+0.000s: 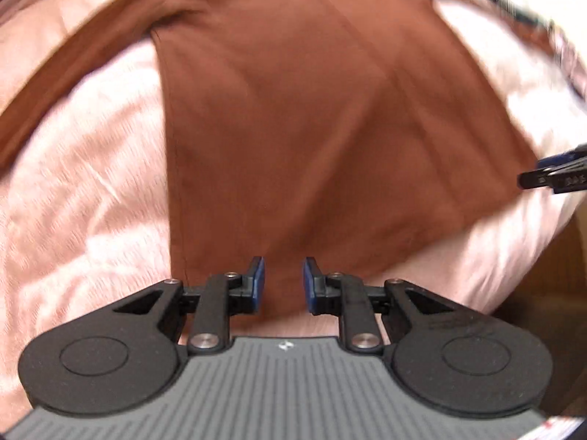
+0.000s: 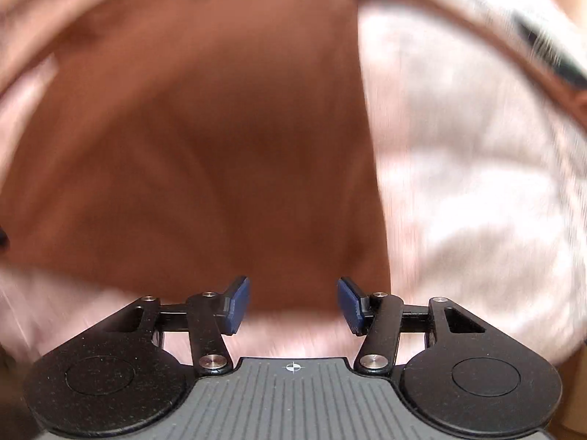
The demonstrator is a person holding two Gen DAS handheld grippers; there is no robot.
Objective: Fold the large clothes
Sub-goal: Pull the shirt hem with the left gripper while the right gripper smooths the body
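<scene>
- Left wrist view looks down on a brown shirt point(image 1: 293, 117) spread flat on a pale pink bedcover point(image 1: 84, 190), one sleeve stretched out to the left.
- Left gripper point(image 1: 283, 283) hangs above the shirt's near hem, jaws slightly apart, nothing between them.
- Right gripper point(image 2: 293, 305) hangs over the same shirt point(image 2: 205, 154) near its hem, jaws spread wide and empty; this view is blurred.

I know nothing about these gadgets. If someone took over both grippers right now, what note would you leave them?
Left gripper: jaws slightly apart, holding nothing.
Right gripper: open wider, empty.
Both hover above the near hem of the brown long-sleeved top, which lies spread on the pink bedding, one sleeve stretched out sideways.
Done: top laid out; the pictures show no fold for certain.
Left: the folding.
</scene>
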